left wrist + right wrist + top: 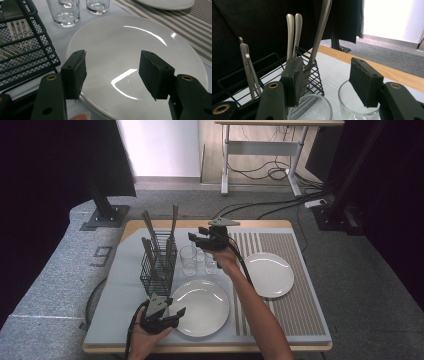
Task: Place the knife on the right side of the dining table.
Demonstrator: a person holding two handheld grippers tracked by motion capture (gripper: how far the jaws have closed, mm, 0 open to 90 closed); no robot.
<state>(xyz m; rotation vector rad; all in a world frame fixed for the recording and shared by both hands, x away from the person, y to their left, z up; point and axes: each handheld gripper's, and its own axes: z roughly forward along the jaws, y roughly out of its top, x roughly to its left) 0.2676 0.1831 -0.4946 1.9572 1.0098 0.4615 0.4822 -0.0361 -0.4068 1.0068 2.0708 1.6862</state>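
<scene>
1. At the centre of the high view, the right hand-held gripper (192, 238) hovers above a cluster of drinking glasses (188, 260) on the tabletop (125, 285), its jaws pointing toward the left of the frame.
2. In the right gripper view, the right hand-held gripper's (324, 80) jaws stand apart with nothing between them; two glasses (312, 110) sit directly below, at the bottom of the frame.
3. Beyond the jaws, in the left half of that view, a black wire cutlery basket (310, 75) holds upright metal cutlery handles (293, 35).
4. At the lower left of the high view, the left hand-held gripper (180, 312) rests at the near edge of a white plate (202, 307), held in a hand (145, 340) rising from the bottom edge.
5. The left gripper view shows the left hand-held gripper (112, 72) open and empty, jaws spread over the white plate (130, 45).
6. A second white plate (270, 272) lies on a striped placemat (295, 305) at the right of the high view.
7. The wire basket (157, 265) stands left of the glasses in the high view.
</scene>
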